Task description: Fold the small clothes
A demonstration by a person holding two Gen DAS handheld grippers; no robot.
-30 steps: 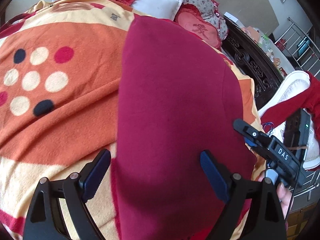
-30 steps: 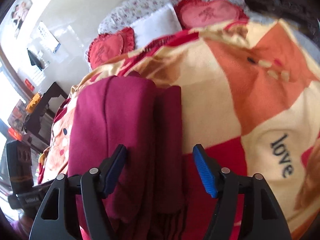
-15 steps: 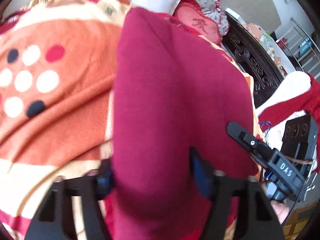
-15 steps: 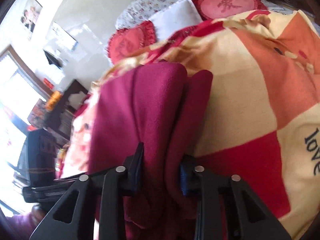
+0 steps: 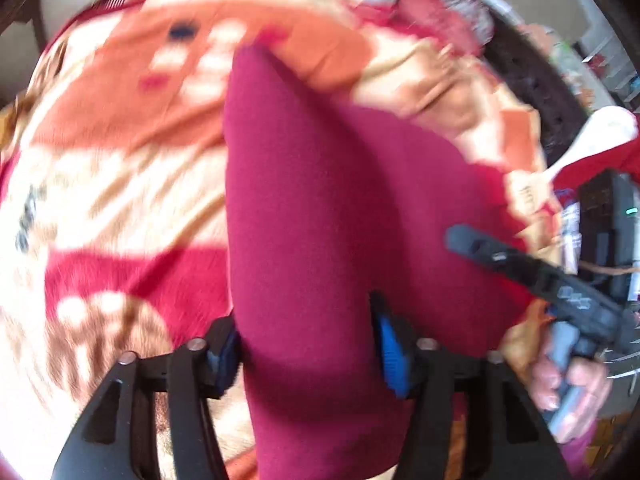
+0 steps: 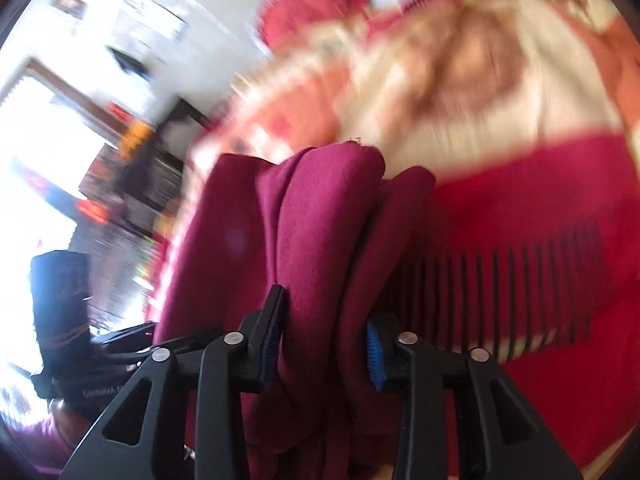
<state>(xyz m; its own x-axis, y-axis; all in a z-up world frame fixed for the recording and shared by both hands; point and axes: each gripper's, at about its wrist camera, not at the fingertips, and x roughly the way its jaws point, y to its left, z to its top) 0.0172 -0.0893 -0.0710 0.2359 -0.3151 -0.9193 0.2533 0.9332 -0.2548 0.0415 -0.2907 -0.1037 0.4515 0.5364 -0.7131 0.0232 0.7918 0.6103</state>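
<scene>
With both the left gripper and right gripper pinching the maroon garment, jaws easing wider, I'd lift both ends evenly above the blanket.

Patterned orange, cream and red blanket is lying ahead of the tongs; dark carved furniture is standing beyond, right; all blurred.
</scene>
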